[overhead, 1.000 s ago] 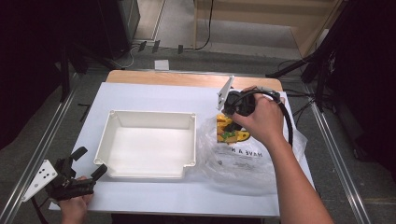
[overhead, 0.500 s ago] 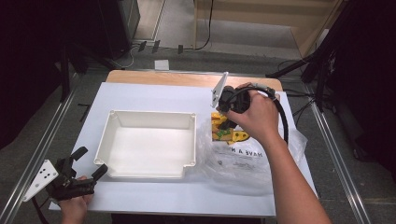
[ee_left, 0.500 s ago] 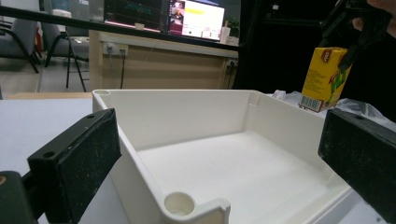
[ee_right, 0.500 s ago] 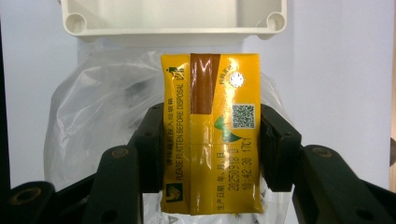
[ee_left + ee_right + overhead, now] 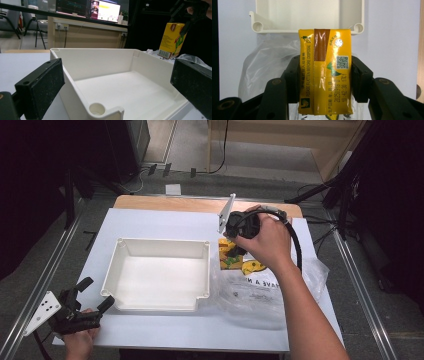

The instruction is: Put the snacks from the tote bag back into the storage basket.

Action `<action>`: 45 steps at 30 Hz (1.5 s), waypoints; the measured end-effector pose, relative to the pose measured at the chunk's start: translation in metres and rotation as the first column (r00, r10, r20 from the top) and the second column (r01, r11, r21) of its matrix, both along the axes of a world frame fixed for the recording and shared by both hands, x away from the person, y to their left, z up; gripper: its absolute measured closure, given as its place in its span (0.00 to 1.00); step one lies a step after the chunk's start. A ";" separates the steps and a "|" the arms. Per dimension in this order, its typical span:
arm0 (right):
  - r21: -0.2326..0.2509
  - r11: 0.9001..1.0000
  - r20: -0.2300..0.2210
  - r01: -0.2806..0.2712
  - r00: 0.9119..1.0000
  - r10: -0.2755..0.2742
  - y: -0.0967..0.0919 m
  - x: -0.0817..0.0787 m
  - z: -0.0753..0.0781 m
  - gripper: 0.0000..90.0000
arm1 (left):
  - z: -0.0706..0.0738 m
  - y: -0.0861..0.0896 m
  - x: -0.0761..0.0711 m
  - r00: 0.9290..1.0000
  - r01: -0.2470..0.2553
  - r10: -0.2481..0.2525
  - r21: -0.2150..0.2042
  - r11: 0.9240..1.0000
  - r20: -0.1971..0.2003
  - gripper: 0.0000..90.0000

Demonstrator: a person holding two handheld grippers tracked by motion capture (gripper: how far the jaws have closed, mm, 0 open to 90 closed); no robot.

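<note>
The right gripper (image 5: 324, 82) clamps a carton (image 5: 325, 71) above the bag (image 5: 260, 290), probably bound for the tray (image 5: 157, 275); the left gripper (image 5: 117, 82) waits open, near-left.

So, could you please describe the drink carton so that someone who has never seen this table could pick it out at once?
Start at the white tray in the middle of the white table; just beyond its right-hand edge lies a crumpled clear plastic bag. Above that bag, the right gripper clamps the drink carton by its sides. It is the only yellow thing here, a small box with green print and a foil straw hole.
</note>
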State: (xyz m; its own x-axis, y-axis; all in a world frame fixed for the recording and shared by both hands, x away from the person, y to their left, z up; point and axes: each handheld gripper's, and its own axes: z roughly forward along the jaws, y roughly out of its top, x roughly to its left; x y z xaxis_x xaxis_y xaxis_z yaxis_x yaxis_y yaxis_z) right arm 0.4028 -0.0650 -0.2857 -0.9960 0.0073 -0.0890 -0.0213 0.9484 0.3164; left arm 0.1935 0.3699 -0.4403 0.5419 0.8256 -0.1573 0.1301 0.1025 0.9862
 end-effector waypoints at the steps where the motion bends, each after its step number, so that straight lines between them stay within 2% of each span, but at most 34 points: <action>1: 0.001 1.000 -0.003 0.000 1.000 0.000 0.002 -0.001 0.001 0.59 | 0.000 0.000 0.000 1.000 0.000 0.000 0.000 1.000 0.000 0.00; 5: 0.007 1.000 0.009 -0.006 1.000 0.006 0.006 -0.001 0.004 0.59 | 0.000 0.000 0.000 1.000 0.001 -0.001 -0.001 1.000 0.001 0.00; 18: 0.028 1.000 0.008 -0.012 1.000 0.012 0.014 -0.003 0.016 0.59 | 0.000 0.001 0.000 1.000 0.002 -0.002 -0.004 1.000 0.001 0.00; 29: 0.035 0.999 0.007 -0.028 1.000 0.028 0.024 -0.002 0.015 0.59 | 0.000 0.001 0.000 1.000 0.002 -0.002 -0.005 1.000 0.002 0.00; 30: 0.042 0.998 0.018 -0.041 0.999 0.040 0.025 -0.001 0.014 0.59 | 0.000 0.001 0.000 1.000 0.000 0.000 -0.005 1.000 0.002 0.00; 32: 0.035 0.999 0.005 -0.031 1.000 0.030 0.028 -0.003 0.015 0.59 | 0.000 0.001 0.000 1.000 0.001 -0.001 -0.006 1.000 0.003 0.00; 33: 0.046 0.998 0.021 -0.047 0.999 0.046 0.029 -0.002 0.014 0.59 | 0.000 0.001 0.000 1.000 0.001 -0.001 -0.006 1.000 0.003 0.00; 37: 0.041 0.999 0.003 -0.026 1.000 0.026 0.031 -0.004 0.015 0.59 | 0.000 0.001 0.000 1.000 0.001 -0.001 -0.005 1.000 0.003 0.00; 38: 0.052 0.997 0.009 -0.050 0.999 0.049 0.033 -0.002 0.014 0.59 | 0.000 0.001 0.000 1.000 0.001 -0.001 -0.006 1.000 0.003 0.00; 39: 0.052 0.998 0.003 -0.039 0.999 0.039 0.034 -0.003 0.014 0.59 | 0.000 0.001 0.000 1.000 0.001 -0.001 -0.004 1.000 0.003 0.00; 41: 0.057 0.997 0.020 -0.044 0.999 0.043 0.036 -0.003 0.014 0.59 | 0.000 0.001 0.000 1.000 0.001 -0.001 -0.003 1.000 0.003 0.00; 45: 0.052 0.998 0.005 -0.042 0.999 0.042 0.040 -0.004 0.012 0.59 | 0.000 0.001 0.000 1.000 0.001 -0.001 -0.007 1.000 0.003 0.00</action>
